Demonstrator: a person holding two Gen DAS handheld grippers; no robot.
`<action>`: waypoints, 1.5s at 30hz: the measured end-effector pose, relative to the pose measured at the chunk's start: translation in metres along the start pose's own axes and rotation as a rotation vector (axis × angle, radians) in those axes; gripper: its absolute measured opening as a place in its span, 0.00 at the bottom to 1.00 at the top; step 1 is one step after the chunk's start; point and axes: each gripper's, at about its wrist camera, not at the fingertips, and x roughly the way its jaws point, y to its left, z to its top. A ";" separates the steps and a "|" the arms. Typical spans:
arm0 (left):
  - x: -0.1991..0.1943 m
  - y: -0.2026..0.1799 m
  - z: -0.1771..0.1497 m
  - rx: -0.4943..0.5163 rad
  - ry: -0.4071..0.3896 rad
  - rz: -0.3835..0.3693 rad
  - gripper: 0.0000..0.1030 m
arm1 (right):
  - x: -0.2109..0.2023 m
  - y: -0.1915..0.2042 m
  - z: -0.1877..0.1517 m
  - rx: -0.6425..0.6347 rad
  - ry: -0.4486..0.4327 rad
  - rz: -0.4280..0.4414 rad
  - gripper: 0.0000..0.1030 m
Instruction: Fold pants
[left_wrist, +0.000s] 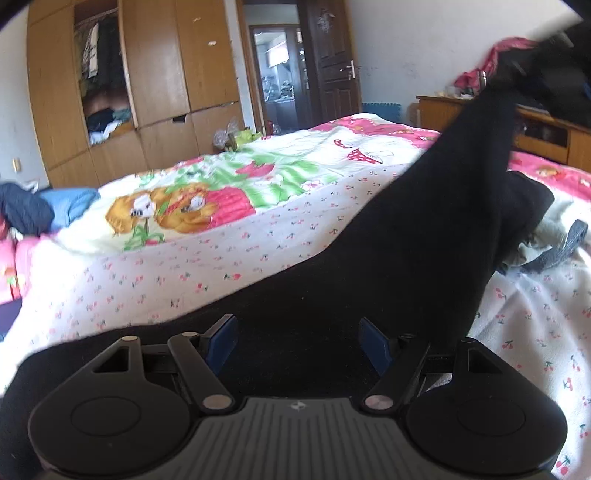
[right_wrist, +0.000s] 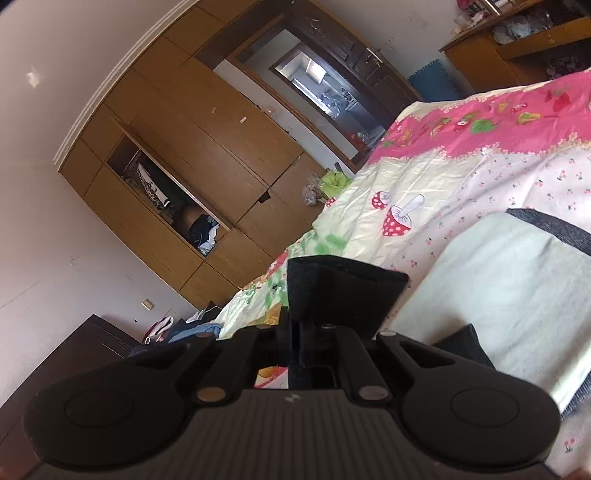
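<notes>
Left gripper (left_wrist: 297, 341): jaws wide, empty, over black pants (left_wrist: 406, 236) draped across the floral bedspread (left_wrist: 221, 258); right gripper (right_wrist: 295, 328): clamped on a raised hem; fabric soft, limp, light; best held at hems or waistband.

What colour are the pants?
Black pants, clearest in the left wrist view, lying across the bed.

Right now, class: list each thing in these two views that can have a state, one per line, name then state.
Left gripper: open, black fabric beneath it.
Right gripper: shut on the black pants.
Black pants: one end lifted off the bed, unfolded.
Wardrobe: one compartment open, clothes inside.
Dark door: swung open.
</notes>
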 end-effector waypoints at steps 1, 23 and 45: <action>0.000 0.001 -0.003 -0.006 0.004 -0.001 0.82 | -0.003 -0.012 -0.008 0.019 0.016 -0.042 0.05; 0.008 -0.005 -0.012 0.022 0.025 -0.017 0.82 | 0.028 -0.071 -0.028 0.045 0.098 -0.261 0.48; 0.006 -0.045 0.019 0.114 -0.024 -0.054 0.94 | 0.005 -0.039 0.019 0.005 0.020 -0.066 0.08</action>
